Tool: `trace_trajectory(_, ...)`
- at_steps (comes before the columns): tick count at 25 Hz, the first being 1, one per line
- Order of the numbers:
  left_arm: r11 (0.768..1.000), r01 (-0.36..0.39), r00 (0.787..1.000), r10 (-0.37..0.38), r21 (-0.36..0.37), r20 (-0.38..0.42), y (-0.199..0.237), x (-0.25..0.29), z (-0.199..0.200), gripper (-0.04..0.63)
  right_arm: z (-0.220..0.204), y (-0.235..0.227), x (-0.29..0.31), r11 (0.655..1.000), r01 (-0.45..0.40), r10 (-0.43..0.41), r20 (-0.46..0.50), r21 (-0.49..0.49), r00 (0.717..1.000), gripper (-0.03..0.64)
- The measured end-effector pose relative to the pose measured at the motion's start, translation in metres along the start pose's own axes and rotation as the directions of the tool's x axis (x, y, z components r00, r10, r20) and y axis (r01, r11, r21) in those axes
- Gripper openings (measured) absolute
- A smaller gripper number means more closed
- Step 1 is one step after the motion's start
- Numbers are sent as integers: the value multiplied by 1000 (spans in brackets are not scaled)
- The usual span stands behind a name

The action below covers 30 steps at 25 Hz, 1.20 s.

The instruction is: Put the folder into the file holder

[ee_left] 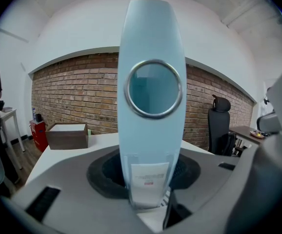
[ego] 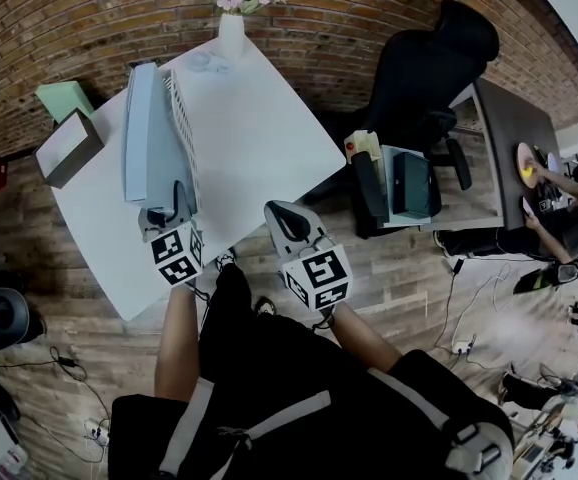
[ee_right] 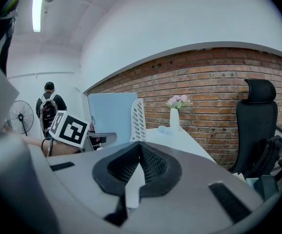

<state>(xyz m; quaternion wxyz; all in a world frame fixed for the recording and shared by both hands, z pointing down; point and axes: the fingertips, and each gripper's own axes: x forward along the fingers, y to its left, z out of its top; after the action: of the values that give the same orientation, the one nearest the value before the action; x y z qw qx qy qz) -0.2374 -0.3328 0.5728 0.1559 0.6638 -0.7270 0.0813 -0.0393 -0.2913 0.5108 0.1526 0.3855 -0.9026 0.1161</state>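
Right gripper (ego: 281, 216) hangs just off the near edge of the table (ego: 269, 148), fingers together, empty. Left gripper (ego: 174, 204) has its fingers clamped on the spine of the light-blue folder (ego: 146, 133), which stands upright on the table against the white file holder (ego: 183, 118).

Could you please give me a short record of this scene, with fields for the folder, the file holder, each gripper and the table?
folder: light blue, upright on the table, spine toward the person
file holder: white, perforated wall, right beside the folder; whether the folder is inside it cannot be told
left gripper: jaws closed on the folder's spine
right gripper: jaws together, empty, by the table's near edge
table: white; vase of pink flowers at the far corner, brown box at the left
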Motion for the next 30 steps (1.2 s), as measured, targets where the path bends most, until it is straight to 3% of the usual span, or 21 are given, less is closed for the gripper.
trace_trajectory(13,1000,13,1000,-13,24,-9,0,2,-11,175,-3,4,-1,1000,8,-8,-3,0,1000,9)
trace_trajectory(21,999,-20,1000,20,35,-13,2,1,-15,193,-6,4,-9,1000,16,-16,-6,3,1000,9)
trace_trajectory(30,999,24,998,-23,27,-57,-2,-12,-31,219,-13,14,-19,1000,5,-5,-10,-10,1000,9)
